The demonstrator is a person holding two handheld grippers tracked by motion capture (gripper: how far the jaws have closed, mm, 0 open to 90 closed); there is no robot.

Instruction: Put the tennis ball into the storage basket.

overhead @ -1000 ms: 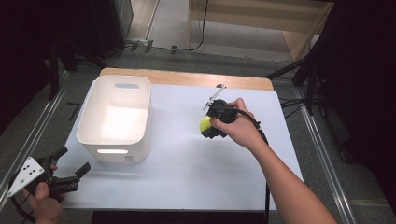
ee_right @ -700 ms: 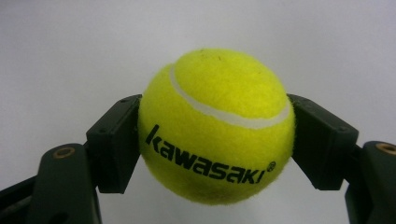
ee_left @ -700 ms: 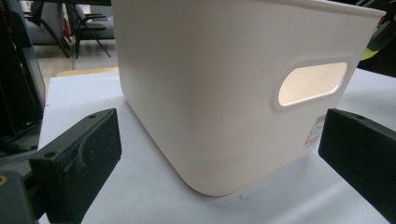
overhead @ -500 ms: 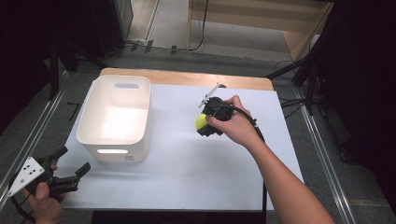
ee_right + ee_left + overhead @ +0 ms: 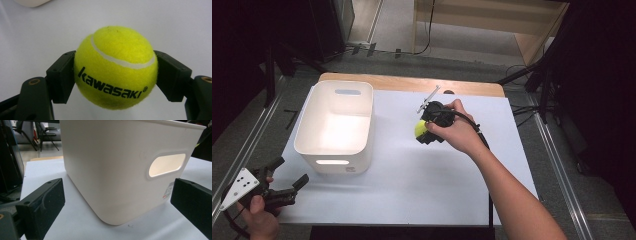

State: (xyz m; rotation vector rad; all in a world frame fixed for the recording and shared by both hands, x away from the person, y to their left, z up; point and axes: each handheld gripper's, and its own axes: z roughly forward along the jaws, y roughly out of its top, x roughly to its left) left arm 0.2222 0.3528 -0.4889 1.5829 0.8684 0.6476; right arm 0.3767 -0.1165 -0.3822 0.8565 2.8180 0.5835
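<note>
The right gripper [image 5: 426, 131] has its fingers clamped on a yellow tennis ball [image 5: 115, 67] right of the white bin [image 5: 335, 122] — grasp done, drop into the bin likely left — while the left gripper [image 5: 287, 186], fingers spread and holding nothing, waits before the bin.

- The right gripper [image 5: 424, 131] is held over the middle of the table, the forearm reaching in from the lower right, its jaws clamped on a tennis ball [image 5: 115, 67].
- The left gripper [image 5: 287, 175] sits low at the near left corner, jaws spread wide apart.
</note>
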